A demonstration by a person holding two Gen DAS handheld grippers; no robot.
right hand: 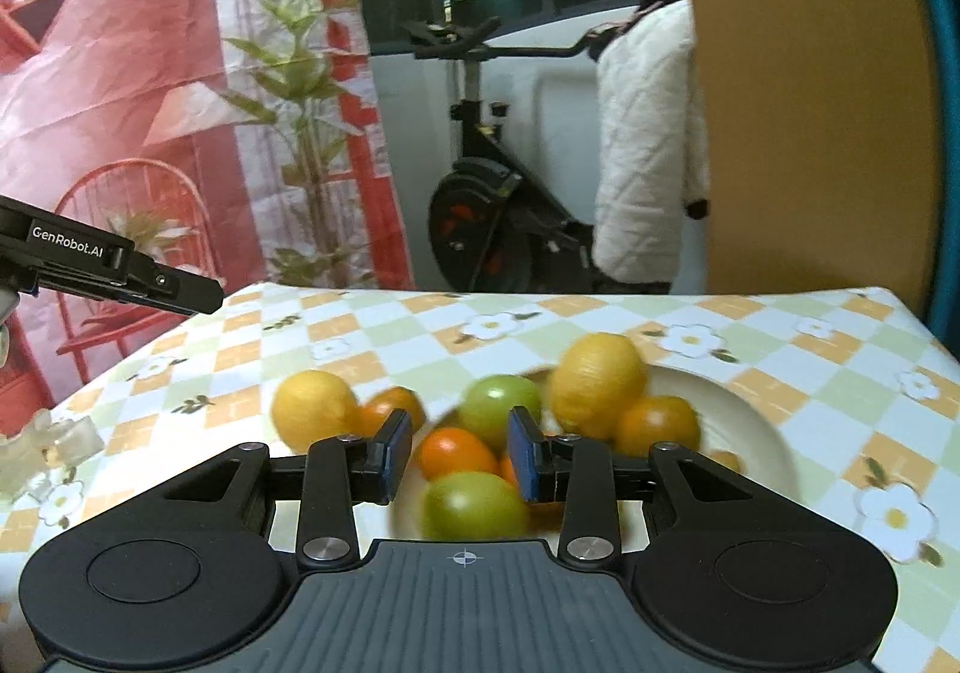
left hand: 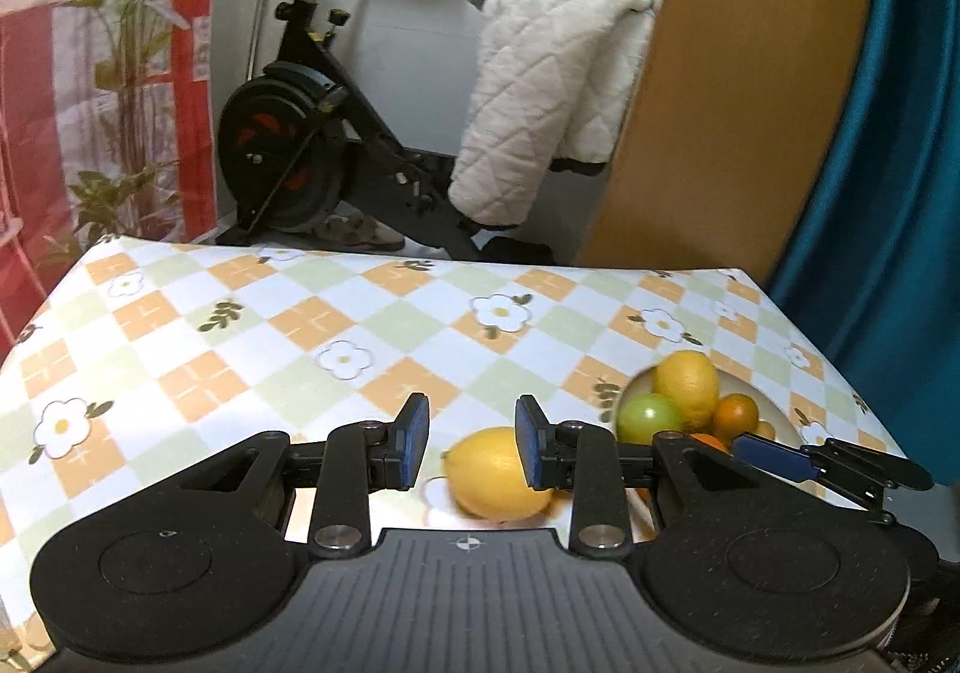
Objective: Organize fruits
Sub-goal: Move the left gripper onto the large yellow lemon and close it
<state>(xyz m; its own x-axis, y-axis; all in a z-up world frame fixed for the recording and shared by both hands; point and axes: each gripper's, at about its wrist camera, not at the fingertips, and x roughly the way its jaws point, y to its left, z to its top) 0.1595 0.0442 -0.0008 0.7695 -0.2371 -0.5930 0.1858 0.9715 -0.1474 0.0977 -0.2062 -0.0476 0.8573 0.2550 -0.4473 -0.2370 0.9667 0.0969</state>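
Note:
A cream plate (right hand: 756, 433) on the checked tablecloth holds a lemon (right hand: 597, 382), green fruits (right hand: 498, 412) and oranges (right hand: 657, 424). A second lemon (right hand: 312, 409) and an orange (right hand: 390, 406) lie on the cloth left of the plate. My right gripper (right hand: 459, 457) is open above the plate's near side, with an orange (right hand: 456, 451) and a green fruit (right hand: 471, 505) seen between its fingers. My left gripper (left hand: 474, 448) is open and empty just above the loose lemon (left hand: 495, 481). The plate (left hand: 774, 409) is at the right in the left wrist view. The right gripper's fingers (left hand: 774, 457) reach over it.
The table (left hand: 240, 349) has a flowered checked cloth. An exercise bike (left hand: 312, 133) with a white quilted jacket (left hand: 552, 91) stands behind the far edge. A clear glass object (right hand: 54, 445) sits at the table's left edge. A wooden panel (left hand: 750, 73) stands at the back right.

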